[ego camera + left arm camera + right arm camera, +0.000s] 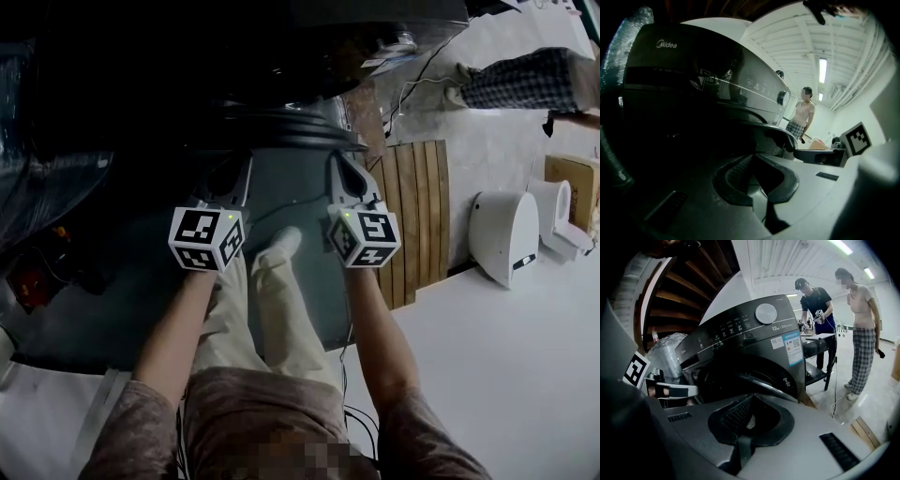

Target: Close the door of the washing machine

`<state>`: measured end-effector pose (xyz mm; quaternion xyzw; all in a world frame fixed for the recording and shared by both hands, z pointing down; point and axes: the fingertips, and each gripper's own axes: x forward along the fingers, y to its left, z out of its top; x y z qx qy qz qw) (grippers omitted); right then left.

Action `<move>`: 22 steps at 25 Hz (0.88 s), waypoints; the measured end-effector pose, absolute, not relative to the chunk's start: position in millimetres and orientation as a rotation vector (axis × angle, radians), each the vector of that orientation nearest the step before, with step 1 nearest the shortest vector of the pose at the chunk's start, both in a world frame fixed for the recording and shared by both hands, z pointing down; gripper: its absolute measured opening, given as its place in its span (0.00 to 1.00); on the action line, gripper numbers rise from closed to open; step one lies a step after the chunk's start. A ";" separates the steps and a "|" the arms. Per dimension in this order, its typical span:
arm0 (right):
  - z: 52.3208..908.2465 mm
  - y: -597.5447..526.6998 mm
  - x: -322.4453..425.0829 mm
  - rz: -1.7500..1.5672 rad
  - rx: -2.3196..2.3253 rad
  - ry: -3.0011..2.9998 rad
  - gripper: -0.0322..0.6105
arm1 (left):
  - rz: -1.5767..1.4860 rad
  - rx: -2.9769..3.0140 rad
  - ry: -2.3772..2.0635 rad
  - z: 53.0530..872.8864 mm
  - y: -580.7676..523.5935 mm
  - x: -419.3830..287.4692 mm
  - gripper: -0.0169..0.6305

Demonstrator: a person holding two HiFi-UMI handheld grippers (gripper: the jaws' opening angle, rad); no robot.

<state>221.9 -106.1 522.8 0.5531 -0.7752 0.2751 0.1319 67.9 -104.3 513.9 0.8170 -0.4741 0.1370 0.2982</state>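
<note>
Left gripper (752, 157) and right gripper (751, 398) both closed, empty, facing dark washing machine (754, 341), door (774, 389) open, white floor (506, 366), wooden pallet (417, 216)

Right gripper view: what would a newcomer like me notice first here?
The big dark washer fills the middle, with a pale round knob on its panel. Its round door stands open just beyond the shut right claw. To the right, two people stand on the pale floor.
</note>
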 end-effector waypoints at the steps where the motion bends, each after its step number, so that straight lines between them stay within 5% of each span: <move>1: 523.4 -111.9 223.2 0.796 1.599 -2.259 0.05 | 0.356 2.161 -1.267 513.5 -108.3 68.9 0.03; 22: 525.0 -200.6 216.0 0.767 1.494 -2.300 0.05 | 0.265 2.055 -1.335 513.0 -161.7 73.4 0.03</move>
